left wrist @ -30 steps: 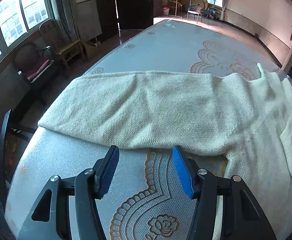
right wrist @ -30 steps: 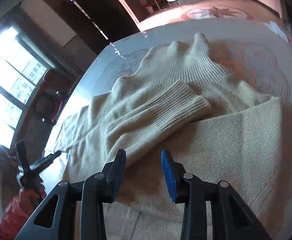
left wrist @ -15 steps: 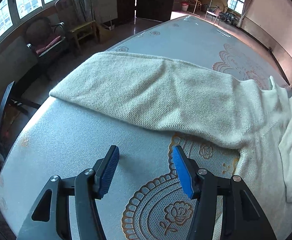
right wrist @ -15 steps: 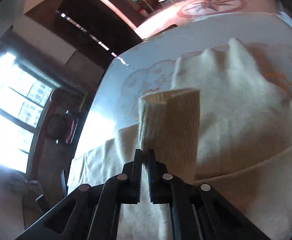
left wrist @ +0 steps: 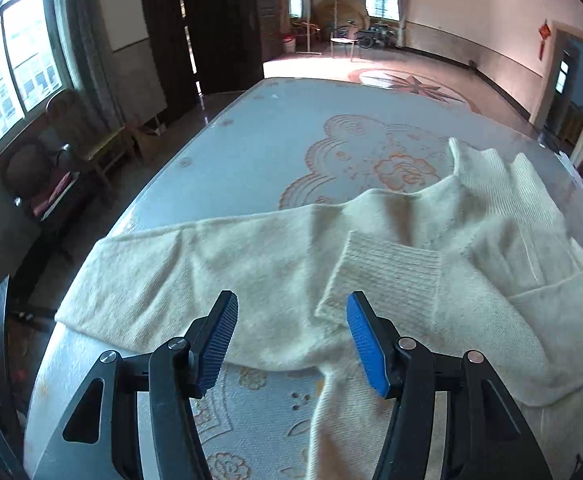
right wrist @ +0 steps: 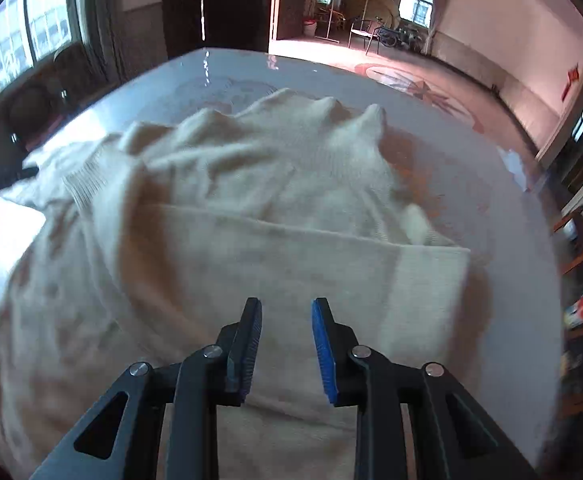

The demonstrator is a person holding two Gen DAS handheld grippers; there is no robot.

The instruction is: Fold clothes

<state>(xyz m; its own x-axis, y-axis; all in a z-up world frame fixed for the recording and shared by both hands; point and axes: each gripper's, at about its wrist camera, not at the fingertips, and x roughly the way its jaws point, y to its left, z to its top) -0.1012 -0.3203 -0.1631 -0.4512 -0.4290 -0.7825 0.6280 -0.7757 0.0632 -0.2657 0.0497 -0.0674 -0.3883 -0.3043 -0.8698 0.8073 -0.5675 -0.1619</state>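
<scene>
Cream sweater lying flat on the worktop, its body toward the near and right edges and its collar pointing at the far edge. One sleeve is folded across the chest, its ribbed cuff resting on the body. The other sleeve runs out flat toward the left edge.

Left gripper: jaws about half open and empty, poised above the junction of outstretched sleeve and body. Right gripper: jaws opening, a narrow gap between them, nothing gripped; the knit lies below them, apart from the pads.

Step in hand, as judged: fold the remaining sleeve inward. To do it well, pinch that sleeve near its free end and take only the top layers. Carry it low across the chest and lay it beside the first cuff so the edges run parallel. Release only once the fabric is flat. The right jaws should clear the body before the fold arrives, lest they drag the laid cuff askew.

Views compared: the left wrist view alone shows the outstretched sleeve in full and the patterned cloth beneath. The right wrist view, blurred, alone shows the straight folded edge across the body and the worktop's right edge.
</scene>
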